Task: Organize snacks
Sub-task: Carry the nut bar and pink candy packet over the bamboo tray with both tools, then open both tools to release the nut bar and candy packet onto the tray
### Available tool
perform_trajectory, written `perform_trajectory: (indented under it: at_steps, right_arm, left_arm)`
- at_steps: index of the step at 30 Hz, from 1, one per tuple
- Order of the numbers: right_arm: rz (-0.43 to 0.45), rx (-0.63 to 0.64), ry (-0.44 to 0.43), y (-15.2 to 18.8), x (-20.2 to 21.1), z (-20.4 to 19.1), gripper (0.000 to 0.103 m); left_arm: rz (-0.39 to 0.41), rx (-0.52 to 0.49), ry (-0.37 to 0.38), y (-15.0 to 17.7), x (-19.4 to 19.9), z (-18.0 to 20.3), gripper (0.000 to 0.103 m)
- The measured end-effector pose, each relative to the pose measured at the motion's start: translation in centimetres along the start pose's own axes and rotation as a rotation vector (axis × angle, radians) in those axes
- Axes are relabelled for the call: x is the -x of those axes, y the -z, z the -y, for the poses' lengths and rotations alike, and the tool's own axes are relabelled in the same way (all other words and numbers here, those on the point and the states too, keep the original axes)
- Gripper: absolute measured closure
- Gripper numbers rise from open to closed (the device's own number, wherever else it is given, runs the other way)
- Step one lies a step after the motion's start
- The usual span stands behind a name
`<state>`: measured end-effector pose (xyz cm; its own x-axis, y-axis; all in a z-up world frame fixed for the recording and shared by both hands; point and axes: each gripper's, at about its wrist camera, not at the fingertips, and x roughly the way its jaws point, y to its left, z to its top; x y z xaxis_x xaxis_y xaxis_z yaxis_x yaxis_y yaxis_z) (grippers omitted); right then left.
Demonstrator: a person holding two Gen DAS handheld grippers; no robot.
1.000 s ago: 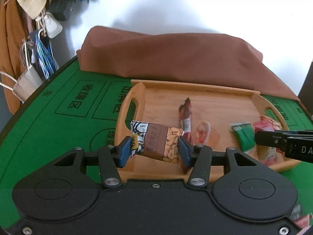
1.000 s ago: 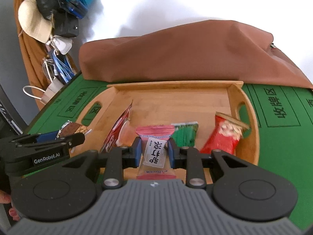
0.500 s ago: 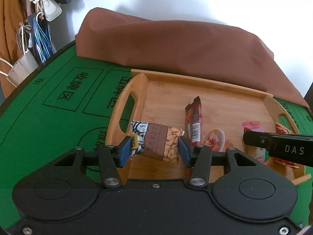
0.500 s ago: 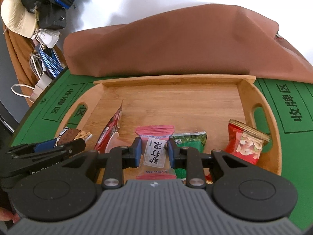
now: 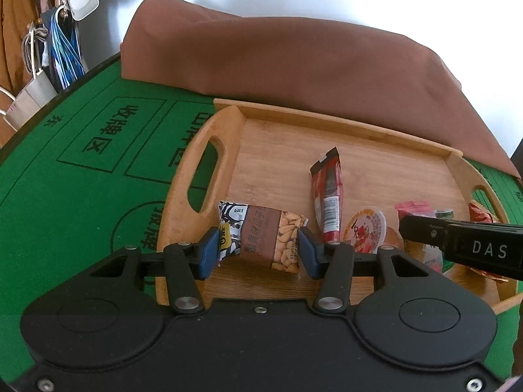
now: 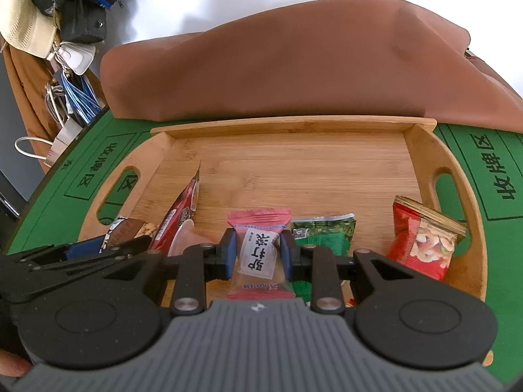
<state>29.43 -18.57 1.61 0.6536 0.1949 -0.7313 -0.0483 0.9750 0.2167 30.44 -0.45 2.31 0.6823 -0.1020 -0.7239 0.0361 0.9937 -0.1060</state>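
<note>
A wooden tray (image 5: 287, 114) with two handles lies on the green felt table. My left gripper (image 5: 258, 251) is shut on a brown peanut packet (image 5: 261, 236) held over the tray's near left part. My right gripper (image 6: 256, 254) is shut on a pink candy packet (image 6: 258, 248) over the tray's near middle. In the tray lie a red stick packet (image 5: 328, 196), a jelly cup (image 5: 367, 230), a green packet (image 6: 323, 233) and a red nut bag (image 6: 423, 245). The right gripper shows as a black bar (image 5: 457, 246) in the left wrist view.
A big brown cloth-covered heap (image 6: 294, 62) lies behind the tray. Bags, a hat and cables hang at the far left (image 6: 59, 32). Green felt with printed boxes (image 5: 81, 163) spreads left of the tray and to its right (image 6: 490, 170).
Both grippers have come forward and lower over the tray, each with its packet in the same grip; the tray and its snacks look larger and nearer.
</note>
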Motion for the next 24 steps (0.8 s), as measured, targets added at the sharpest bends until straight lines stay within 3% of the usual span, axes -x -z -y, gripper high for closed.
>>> perform_trajectory:
  at_steps: [20,23,24]
  right_arm:
    - [-0.017,-0.02,-0.002,0.3,-1.1,0.3,0.069]
    - [-0.015,-0.029,-0.009,0.3,-0.9,0.5,0.06]
    - [-0.012,-0.028,-0.006,0.4,-0.8,0.6,0.05]
  left_arm:
    - [0.028,-0.039,-0.017,0.5,-0.2,0.9,0.051]
    - [0.026,-0.04,-0.014,0.5,-0.2,0.9,0.049]
    - [0.025,-0.039,-0.014,0.4,-0.2,0.9,0.049]
